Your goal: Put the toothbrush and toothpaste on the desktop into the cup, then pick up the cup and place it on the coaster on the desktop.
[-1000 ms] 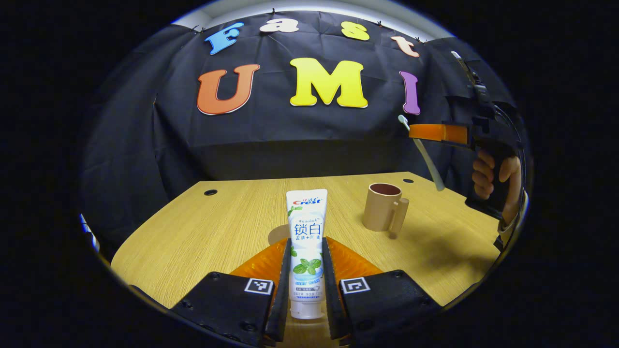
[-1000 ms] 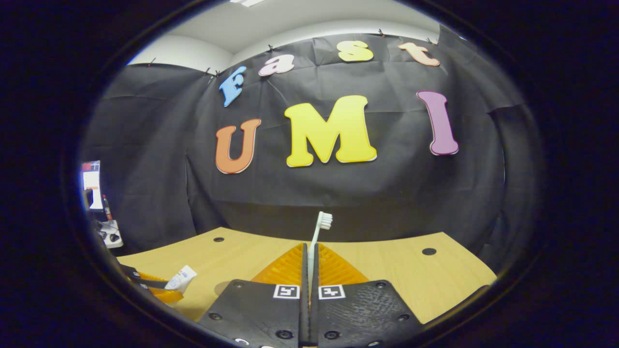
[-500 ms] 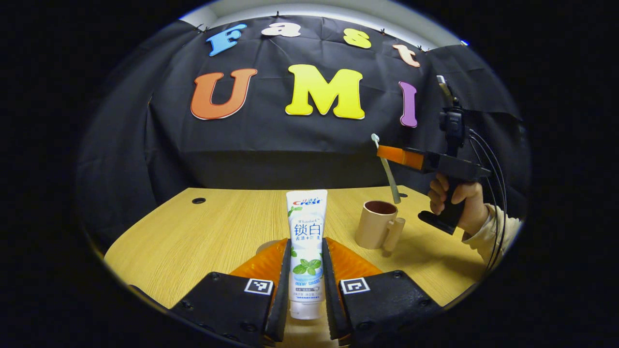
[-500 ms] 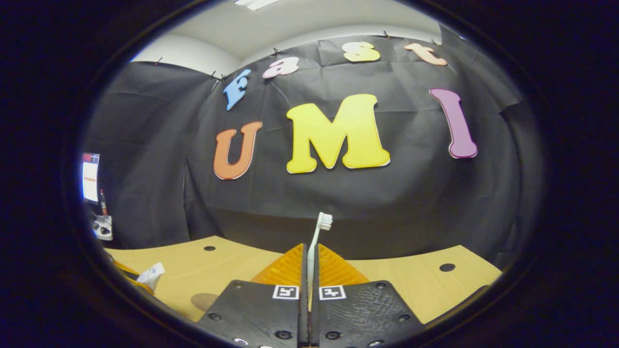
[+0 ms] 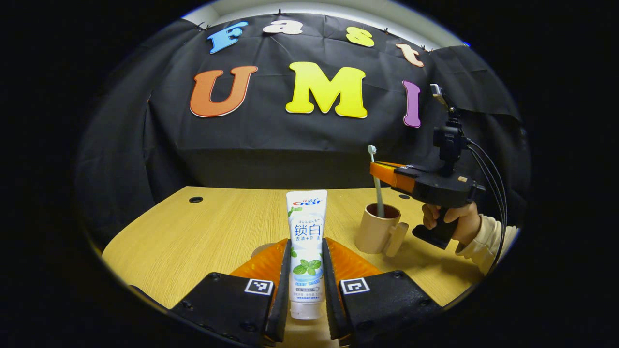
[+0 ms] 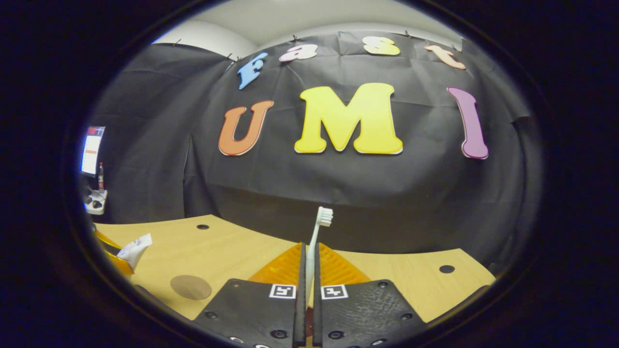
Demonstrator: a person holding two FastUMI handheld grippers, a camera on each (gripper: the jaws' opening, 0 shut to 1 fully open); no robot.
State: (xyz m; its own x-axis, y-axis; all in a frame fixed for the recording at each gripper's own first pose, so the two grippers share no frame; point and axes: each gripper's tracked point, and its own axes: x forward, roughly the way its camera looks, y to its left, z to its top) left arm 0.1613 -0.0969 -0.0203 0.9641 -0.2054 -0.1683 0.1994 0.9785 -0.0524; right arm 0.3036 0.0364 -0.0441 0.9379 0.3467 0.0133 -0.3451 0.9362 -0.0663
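over the desk [image 5: 203,232], right claw [image 5: 379,170] has lowered its clamped toothbrush [image 5: 376,188] into cup [image 5: 373,232]; left claw [image 5: 306,263] grips toothpaste [image 5: 306,241].

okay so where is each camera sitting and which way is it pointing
Left gripper view: rides the left gripper, shut on the toothpaste, facing the cup, the right gripper and a hand.
Right gripper view: rides the right gripper, shut on the toothbrush, facing the coaster.
Shared: desk, toothbrush, toothpaste.
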